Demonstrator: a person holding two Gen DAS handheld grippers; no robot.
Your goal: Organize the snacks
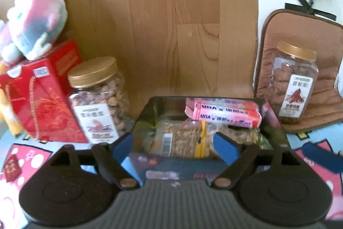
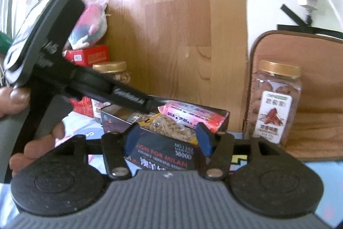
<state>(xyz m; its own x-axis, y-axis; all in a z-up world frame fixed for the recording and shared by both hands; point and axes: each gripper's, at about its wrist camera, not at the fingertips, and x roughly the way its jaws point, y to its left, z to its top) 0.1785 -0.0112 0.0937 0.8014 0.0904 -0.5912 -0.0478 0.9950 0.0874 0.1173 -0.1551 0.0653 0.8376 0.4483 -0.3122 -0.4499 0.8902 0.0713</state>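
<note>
Both sets of jaws spread, nothing gripped. Left gripper hangs over the dark box, right gripper at its near wall. Pink pack and cracker bags already inside. Nut jars remain outside: left jar, right jar, probably next.

black linkages | blue fingers | silver rivets | grey ribbed body | bare-skinned hand
</note>
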